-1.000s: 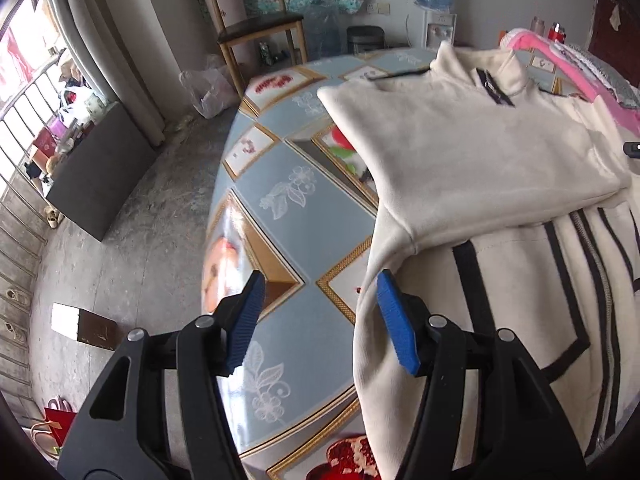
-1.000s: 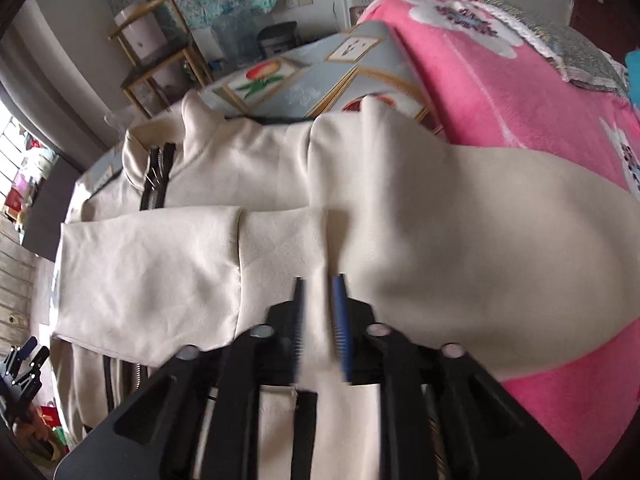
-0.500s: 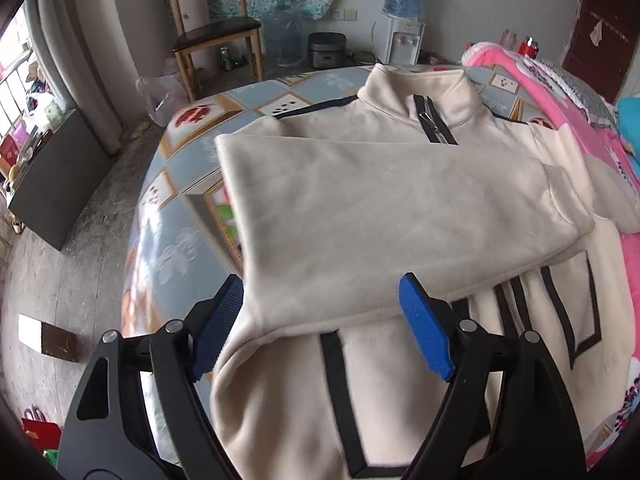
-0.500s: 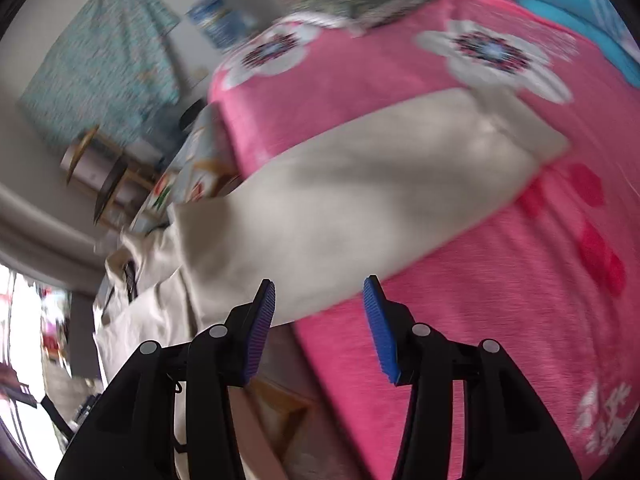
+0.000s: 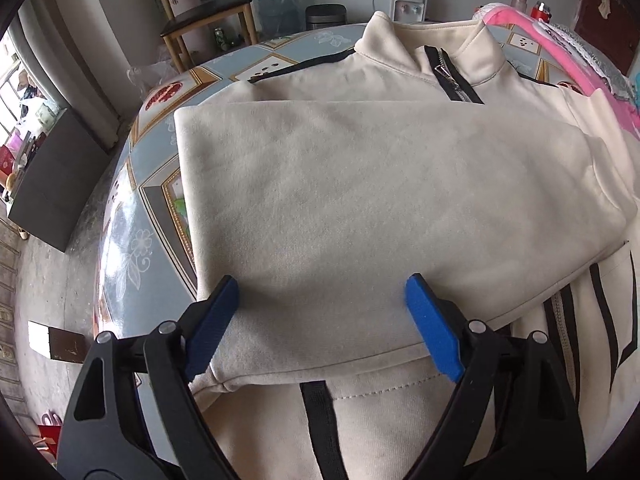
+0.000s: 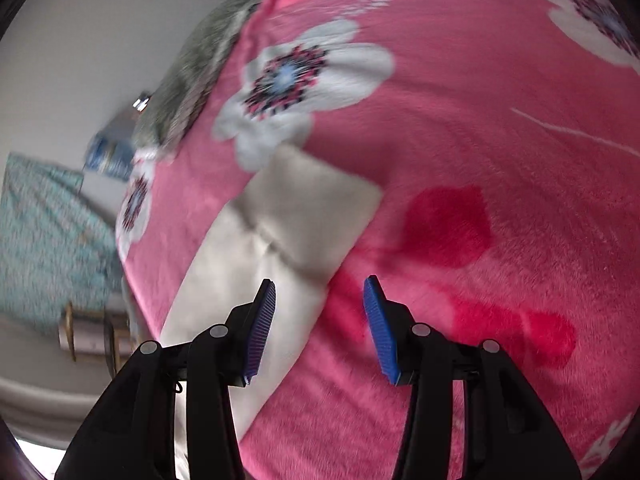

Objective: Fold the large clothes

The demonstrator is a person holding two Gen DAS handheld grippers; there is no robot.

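Both our grippers have moved: left gripper [image 5: 320,308] sits over the folded sleeve [image 5: 360,208] of the cream jacket [image 5: 400,408] on the counter [image 5: 132,248], jaws just widened, empty; right gripper [image 6: 320,312] now nears the other sleeve [image 6: 280,232] on the pink blanket [image 6: 480,120], jaws half open, empty, so that fold remains

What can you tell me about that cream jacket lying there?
The cream jacket looks like soft fleece, with a stand-up collar, a metal zipper on black tape and black stripes. It lies flat, front up, on the patterned tabletop. One sleeve is folded across the chest. The other sleeve stretches out over a pink flowered blanket. Both grippers hover open above it, gripping nothing.
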